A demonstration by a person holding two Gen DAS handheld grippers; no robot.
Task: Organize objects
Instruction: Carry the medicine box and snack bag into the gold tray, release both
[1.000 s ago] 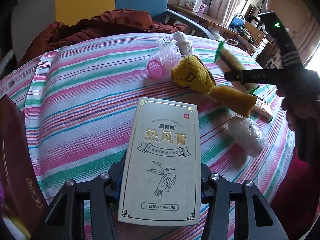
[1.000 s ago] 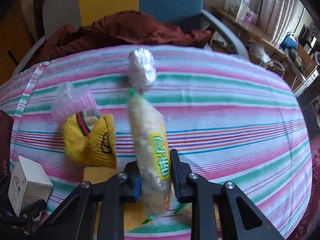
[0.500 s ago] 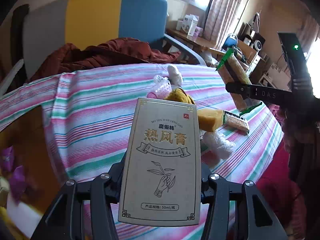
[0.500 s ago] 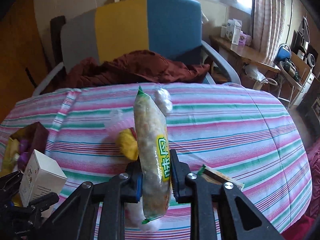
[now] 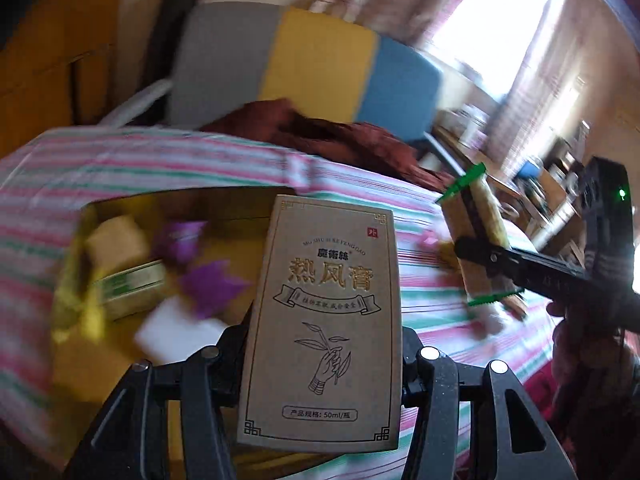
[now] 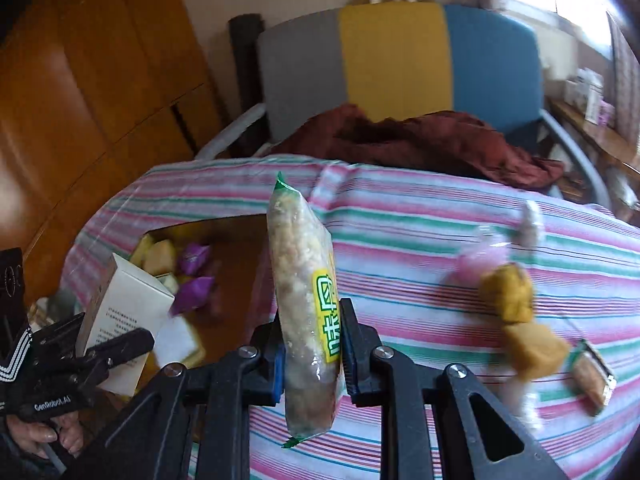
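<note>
Striped cloth (image 6: pixel 440 240) behind; left tool (image 5: pixel 324 356) grips box (image 5: pixel 324 320), right tool (image 6: pixel 312 352) grips snack pack (image 6: pixel 304 300).

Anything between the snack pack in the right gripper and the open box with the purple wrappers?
No. In the right wrist view, only striped cloth separates the snack pack from the open box.

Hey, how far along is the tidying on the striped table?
Done: purple packets already lie in the open box. In hand: left gripper grips the beige carton; right gripper grips the snack bag. Left: yellow plush toy and pink item.
</note>
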